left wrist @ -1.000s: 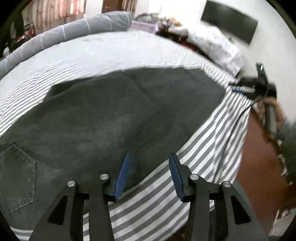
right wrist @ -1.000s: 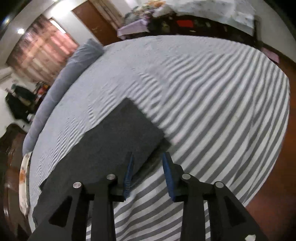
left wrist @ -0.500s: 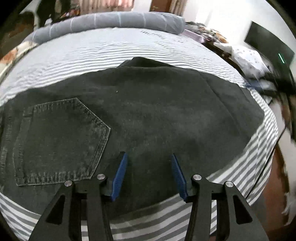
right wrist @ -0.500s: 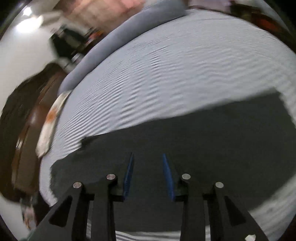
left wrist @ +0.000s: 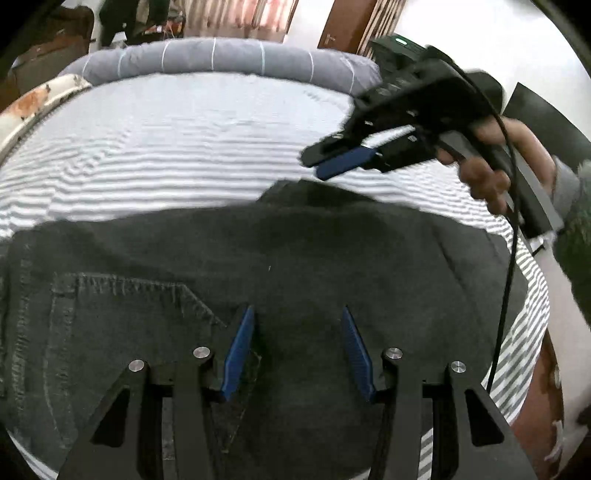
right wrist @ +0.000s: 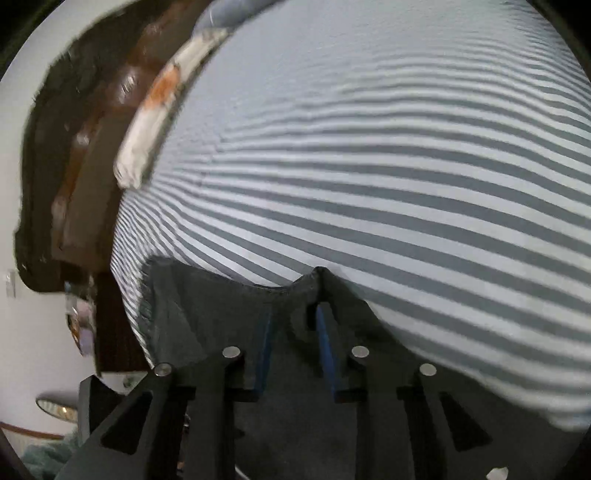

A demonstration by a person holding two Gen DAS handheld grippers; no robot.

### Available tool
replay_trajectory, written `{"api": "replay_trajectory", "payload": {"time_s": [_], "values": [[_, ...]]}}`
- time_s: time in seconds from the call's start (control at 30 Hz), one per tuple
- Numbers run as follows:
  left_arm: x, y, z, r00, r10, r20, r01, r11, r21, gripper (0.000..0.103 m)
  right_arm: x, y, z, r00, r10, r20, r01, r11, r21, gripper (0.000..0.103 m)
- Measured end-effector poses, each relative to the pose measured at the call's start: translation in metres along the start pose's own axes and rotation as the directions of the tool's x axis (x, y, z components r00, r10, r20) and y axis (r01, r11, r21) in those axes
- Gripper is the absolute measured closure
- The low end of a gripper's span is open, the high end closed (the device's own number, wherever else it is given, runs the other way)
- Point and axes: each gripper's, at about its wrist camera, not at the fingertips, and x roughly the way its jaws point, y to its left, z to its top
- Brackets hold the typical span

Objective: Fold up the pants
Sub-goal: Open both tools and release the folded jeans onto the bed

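Note:
Dark grey pants (left wrist: 295, 251) lie flat on the striped bed sheet (left wrist: 184, 140), with a stitched back pocket (left wrist: 122, 325) at the left. My left gripper (left wrist: 298, 314) hovers open just above the cloth beside that pocket, with nothing between its pads. A hand (left wrist: 484, 173) holds my right gripper (left wrist: 314, 166) in the air over the far edge of the pants. In the right wrist view, my right gripper (right wrist: 293, 321) has a narrow gap and its jaws are closing. The pants' edge (right wrist: 221, 295) and a raised peak of cloth lie below its tips, not pinched.
A grey bolster (left wrist: 221, 59) runs along the far side of the bed. A floral pillow (right wrist: 155, 99) and a dark wooden headboard (right wrist: 85, 147) are at the left. A black cable (left wrist: 506, 295) hangs from the right gripper. A door (left wrist: 347, 26) and a dark screen (left wrist: 543, 110) stand behind.
My right gripper swept from the leg end across the pants to their far edge and its jaws narrowed. My left gripper shifted over the pants towards the pocket.

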Motion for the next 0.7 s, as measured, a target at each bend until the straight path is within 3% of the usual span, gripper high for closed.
{"api": "replay_trajectory", "payload": {"time_s": [0.13,0.2,0.27,0.37,0.4,0.43,0.57,0.7], "values": [[0.005,0.006,-0.014,1.0,-0.014,-0.004,0.014,1.0,-0.004,0.053,0.027,-0.003,0.01,0.996,-0.052,-0.069,0.051,0.998,-0.025,0.082],[0.003,0.008,-0.019,1.0,-0.017,0.007,0.017,1.0,0.004,0.053,0.034,-0.004,0.013,0.995,-0.078,-0.065,0.075,0.996,-0.042,0.084],[0.006,0.01,-0.017,1.0,-0.021,0.009,0.021,1.0,-0.004,0.053,0.031,-0.003,0.015,0.996,-0.076,-0.042,0.074,0.996,-0.058,0.083],[0.007,0.011,-0.018,0.999,-0.031,0.009,0.031,0.999,-0.021,0.053,0.036,-0.005,0.011,0.997,0.0,-0.077,-0.002,1.0,-0.031,0.083],[0.005,0.011,-0.018,0.999,-0.033,0.01,0.033,0.999,-0.025,0.053,0.034,-0.004,0.009,0.998,-0.003,-0.062,0.001,0.999,-0.043,0.086],[0.005,0.011,-0.019,0.999,-0.032,0.01,0.033,0.999,-0.026,0.053,0.03,-0.003,0.008,0.998,0.022,-0.056,-0.026,0.998,-0.059,0.097],[0.003,0.014,-0.02,1.0,-0.023,0.016,0.024,0.999,-0.027,0.053,0.004,0.011,0.011,0.995,0.031,0.09,-0.021,0.993,-0.115,0.098],[0.004,0.011,-0.024,1.0,-0.015,0.027,0.015,1.0,-0.016,0.053,0.017,0.01,0.015,0.993,-0.053,0.104,0.068,0.987,-0.144,0.099]]}}
